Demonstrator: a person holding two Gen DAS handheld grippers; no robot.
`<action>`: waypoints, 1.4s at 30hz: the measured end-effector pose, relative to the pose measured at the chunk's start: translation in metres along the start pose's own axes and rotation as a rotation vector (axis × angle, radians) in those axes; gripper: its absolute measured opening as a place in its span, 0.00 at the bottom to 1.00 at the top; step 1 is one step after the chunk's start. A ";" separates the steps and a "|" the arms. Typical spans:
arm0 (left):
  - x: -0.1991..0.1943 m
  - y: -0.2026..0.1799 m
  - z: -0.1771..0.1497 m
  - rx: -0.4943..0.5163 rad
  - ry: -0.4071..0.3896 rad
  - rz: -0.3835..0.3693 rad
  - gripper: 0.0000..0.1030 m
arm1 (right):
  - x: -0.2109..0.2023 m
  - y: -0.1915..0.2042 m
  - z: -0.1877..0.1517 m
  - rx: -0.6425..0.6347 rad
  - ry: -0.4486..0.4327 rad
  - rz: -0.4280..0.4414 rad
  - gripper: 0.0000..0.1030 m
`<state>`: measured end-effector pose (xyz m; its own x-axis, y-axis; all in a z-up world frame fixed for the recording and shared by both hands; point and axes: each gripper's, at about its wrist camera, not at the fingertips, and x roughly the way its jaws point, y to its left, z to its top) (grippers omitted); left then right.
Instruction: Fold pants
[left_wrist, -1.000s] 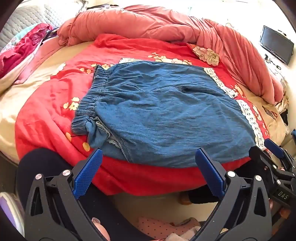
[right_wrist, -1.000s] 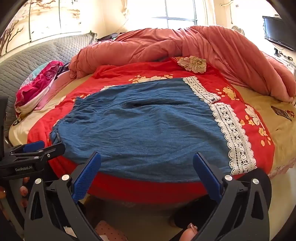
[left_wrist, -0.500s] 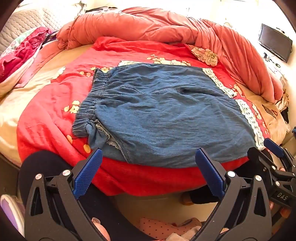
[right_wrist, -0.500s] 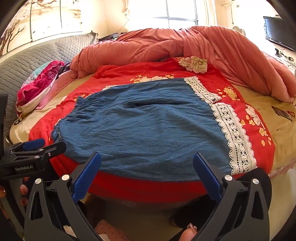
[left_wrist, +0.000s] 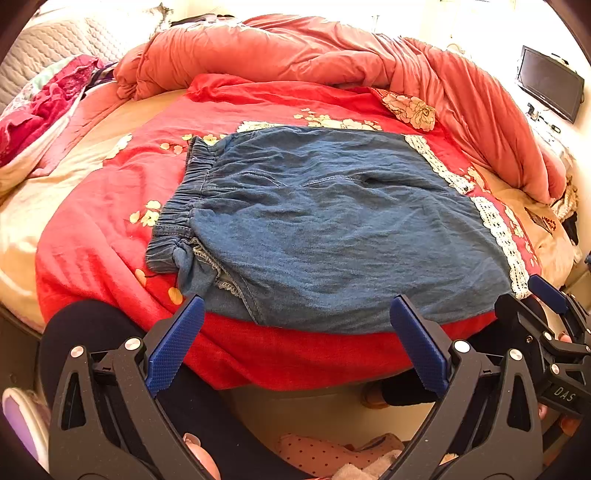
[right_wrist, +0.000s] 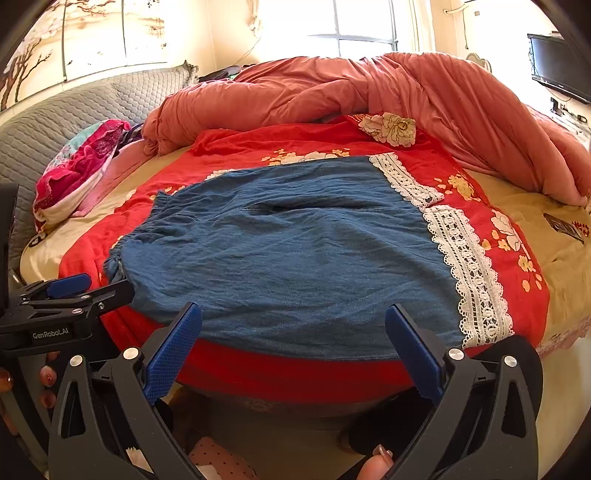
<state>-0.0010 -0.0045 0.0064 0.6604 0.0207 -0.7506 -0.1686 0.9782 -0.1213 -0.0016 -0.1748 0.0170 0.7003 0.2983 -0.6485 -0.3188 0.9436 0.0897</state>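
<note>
The pants (left_wrist: 332, 229) lie flat on a red cover (left_wrist: 103, 236) on the bed (left_wrist: 22, 221), near its front edge. They are blue denim, folded to a broad block. The elastic waistband (left_wrist: 181, 210) is at the left and the white lace hems (left_wrist: 498, 236) at the right. At the near left corner a bit of fabric is turned over, with a frayed seam showing.

The left tongs (left_wrist: 295, 343) hover just off the near edge of the bed, spread wide and empty, pointing at the pants' near edge. The right tongs (right_wrist: 293, 345) hang likewise, wide and empty, in front of the near edge, further right. Neither touches the cloth. Each wrist view shows the other tongs at its side.

A bunched pink quilt (right_wrist: 369, 92) fills the far side of the bed. Pink clothes (right_wrist: 81, 162) lie at the far left. A screen (right_wrist: 557, 62) hangs on the right wall.
</note>
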 end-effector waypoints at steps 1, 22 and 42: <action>0.000 0.000 0.000 0.000 0.000 -0.003 0.92 | 0.000 0.000 0.000 -0.001 0.002 0.001 0.96; -0.002 -0.001 -0.001 0.005 -0.007 0.005 0.92 | 0.001 -0.002 0.000 0.003 0.009 0.001 0.96; -0.003 -0.002 0.003 0.006 -0.018 0.008 0.92 | 0.005 -0.007 0.001 0.010 0.021 -0.017 0.96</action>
<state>-0.0004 -0.0057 0.0114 0.6725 0.0318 -0.7394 -0.1691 0.9793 -0.1116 0.0049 -0.1797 0.0137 0.6920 0.2796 -0.6656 -0.3007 0.9498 0.0863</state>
